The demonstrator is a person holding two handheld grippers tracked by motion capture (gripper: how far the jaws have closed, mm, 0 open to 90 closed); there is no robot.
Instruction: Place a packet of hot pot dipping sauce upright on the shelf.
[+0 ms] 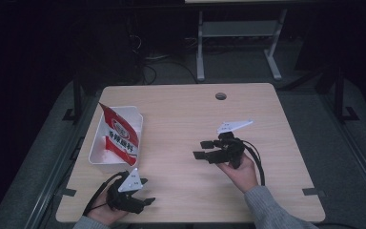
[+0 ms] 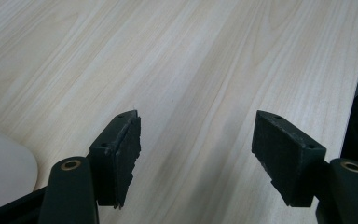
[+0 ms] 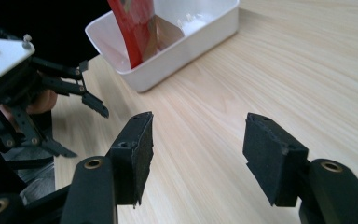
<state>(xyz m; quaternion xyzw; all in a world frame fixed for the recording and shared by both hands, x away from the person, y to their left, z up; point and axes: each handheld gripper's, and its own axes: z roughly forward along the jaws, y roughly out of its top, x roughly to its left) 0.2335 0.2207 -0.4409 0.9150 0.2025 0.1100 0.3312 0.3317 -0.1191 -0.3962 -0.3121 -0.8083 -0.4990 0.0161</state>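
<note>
**Inspector:** What is the status of the work surface?

**Technician:** The wooden table carries one container, a white bin at its left edge. Nothing else lies on the tabletop apart from the two grippers.

**Inspector:** Where is the item being handled?

**Technician:** The red snack bag stands tilted inside the white bin, its upper corner rising above the rim. In the right gripper view the bag leans against the near wall of the bin. Judged from that position, placement of the bag appears complete.

**Inspector:** What is the condition of the right gripper?

**Technician:** The right gripper sits over the middle of the table, well apart from the bin, pointing toward it. Its jaws stand wide apart with bare wood between them; nothing is held.

**Inspector:** And the left gripper?

**Technician:** The left gripper is at the near edge of the table, just short of the bin. Its jaws are likewise spread, with only tabletop between them.

**Inspector:** What work remains?

**Technician:** Probably none. Both tools are empty and clear of the bag.
</note>
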